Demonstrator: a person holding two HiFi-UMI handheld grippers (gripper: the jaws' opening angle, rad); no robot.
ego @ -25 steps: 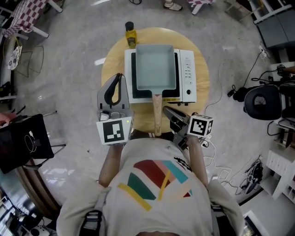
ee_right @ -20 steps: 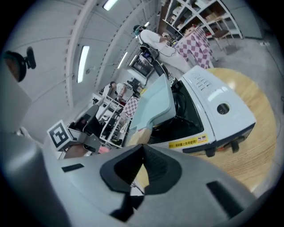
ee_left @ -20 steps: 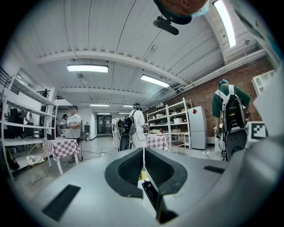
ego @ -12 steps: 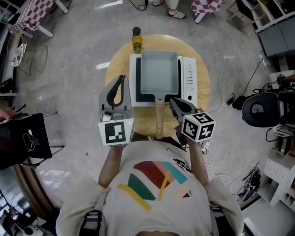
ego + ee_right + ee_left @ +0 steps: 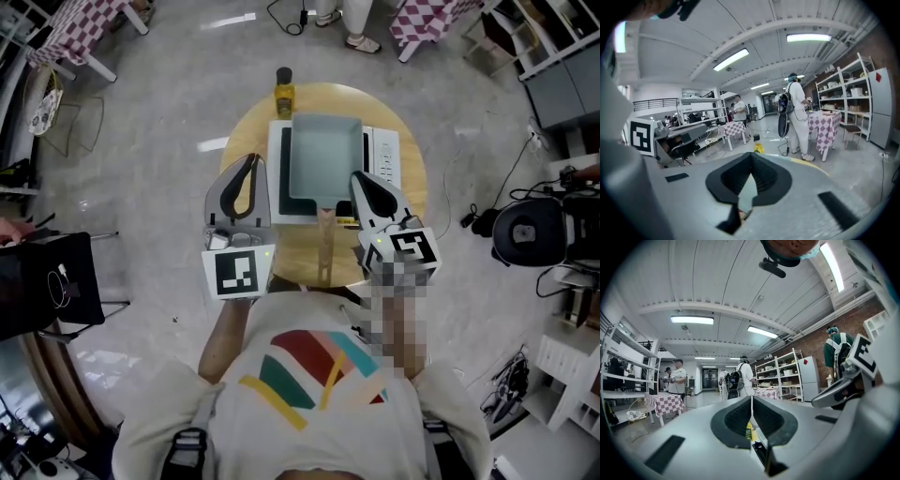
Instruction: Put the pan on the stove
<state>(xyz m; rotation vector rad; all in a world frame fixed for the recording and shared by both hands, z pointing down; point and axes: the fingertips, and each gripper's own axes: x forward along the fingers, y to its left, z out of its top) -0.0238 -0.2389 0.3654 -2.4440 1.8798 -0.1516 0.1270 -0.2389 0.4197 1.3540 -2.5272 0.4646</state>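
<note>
A grey-blue rectangular pan (image 5: 325,155) sits on the white table-top stove (image 5: 386,155), with its wooden handle (image 5: 325,239) pointing toward me. My left gripper (image 5: 251,161) is held up left of the stove, shut and empty. My right gripper (image 5: 359,180) hovers right of the handle, over the stove's near right corner, also shut with nothing in it. In the left gripper view its jaws (image 5: 751,397) meet at the tips, and the right gripper (image 5: 839,390) shows at the right. In the right gripper view the jaws (image 5: 751,154) touch above a patch of the pan (image 5: 746,194).
The stove stands on a round wooden table (image 5: 291,248). A yellow bottle (image 5: 284,89) is at the table's far edge. A black chair (image 5: 530,220) and cables lie to the right, a black bag (image 5: 47,286) to the left. People and checkered tables (image 5: 825,126) stand farther off.
My right gripper has risen from beside the handle's near end and moved forward to the stove's near right corner. The left gripper has hardly moved.
</note>
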